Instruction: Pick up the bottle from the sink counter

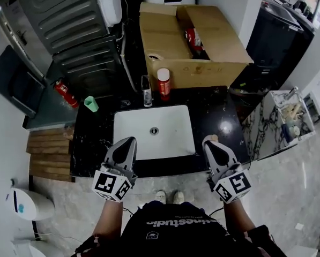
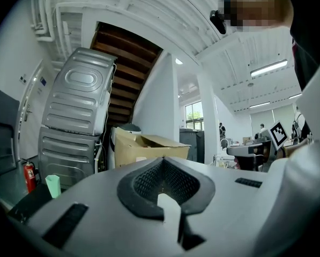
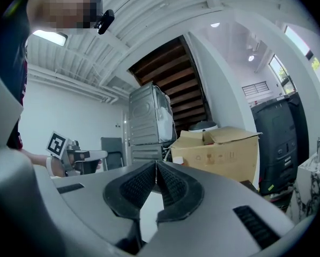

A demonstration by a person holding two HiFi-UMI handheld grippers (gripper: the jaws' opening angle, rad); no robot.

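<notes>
While both claws are waiting at the near edge of the sink counter [image 1: 95, 143], nothing is being carried yet.

Starting at the left, a green cup [image 1: 90, 104] is standing at about 10 o'clock from the white sink [image 1: 170, 143]. A wide swing could be knocking it over. The left gripper [image 1: 129, 141] is sitting at 7 o'clock from the sink. Its jaws are pressing together with nothing between them.

Next, a thin dark thing [image 1: 146, 96] is standing at the sink's 12 o'clock. I am not making out if it is a tap or a second bottle. Just beside it, toward 1 o'clock, the red bottle [image 1: 163, 83] with a white cap is standing upright, close in front of the cardboard box [image 1: 213, 71].

The space there is looking tight. A claw coming in crooked could be bumping the dark thing or tipping the bottle against the box. The claw is also needing to open first, or it is only going to be pushing the bottle away.

The right gripper [image 1: 207, 141] is sitting at 4 o'clock from the sink, with its jaws squeezed together and empty too. A small tan thing [image 1: 214, 138] is peeking out by its tip, too hidden to name. In both gripper views the claw's own body is covering the bottle.
</notes>
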